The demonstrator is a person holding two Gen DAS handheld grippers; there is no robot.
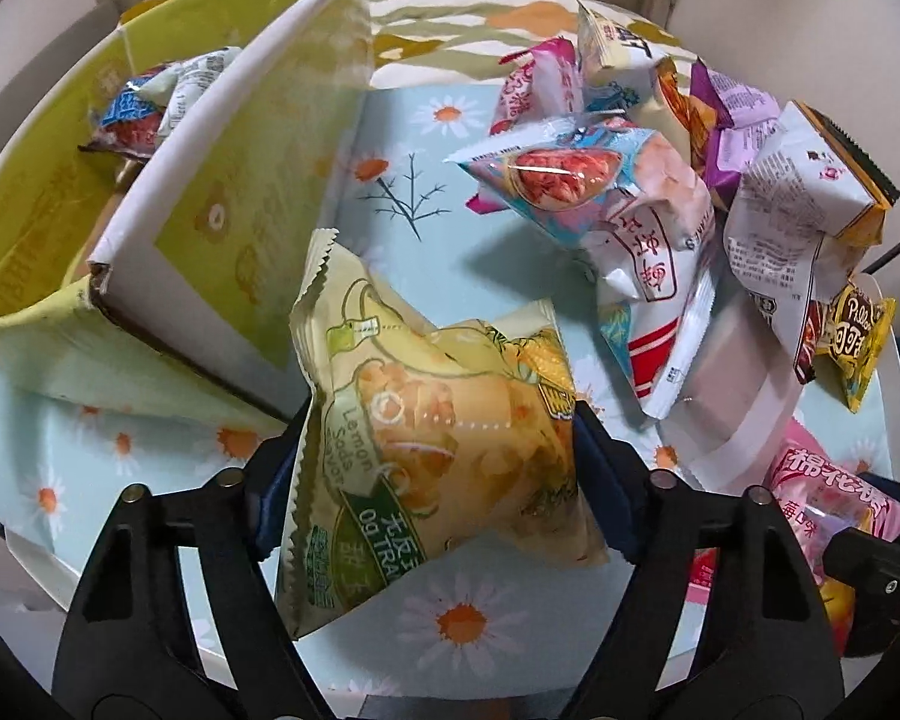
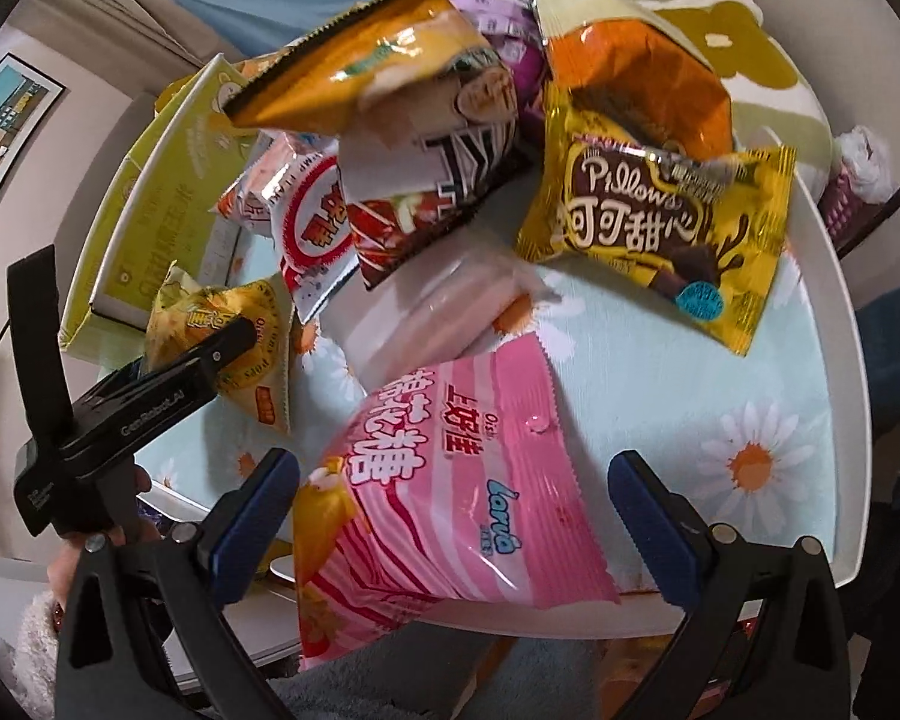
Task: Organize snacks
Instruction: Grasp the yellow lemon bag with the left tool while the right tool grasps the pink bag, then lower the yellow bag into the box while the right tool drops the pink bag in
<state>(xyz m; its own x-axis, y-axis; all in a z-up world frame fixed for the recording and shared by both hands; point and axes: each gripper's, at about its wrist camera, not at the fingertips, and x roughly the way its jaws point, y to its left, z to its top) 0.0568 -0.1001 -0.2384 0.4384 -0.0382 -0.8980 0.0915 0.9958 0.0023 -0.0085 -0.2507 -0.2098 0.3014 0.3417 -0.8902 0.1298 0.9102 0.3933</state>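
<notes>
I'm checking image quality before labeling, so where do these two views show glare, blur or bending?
Left wrist view: glare streak on the shrimp chip packet, green box edges bowed by the fisheye. Right wrist view: orange snack bag smeared with blur, pink marshmallow bag sharp.

1. Yellow-green packet (image 1: pixel 438 432): "Lemon Soda", "0g TRA…" on green band.
2. Yellow packet (image 2: pixel 660 228): "Pillows", below it "可可甜心".
3. Pink packet (image 2: pixel 444 510): "棉花糖", "上好佳", "Oishi", blue "Larva".
4. White packet (image 2: pixel 315 228): red ring mark, edge text "SHRIMP FLAK…" partly legible.
5. Black gripper arm (image 2: pixel 150 408): "GenRobot.AI".
6. Other packets: print too small or blurred to read.
</notes>
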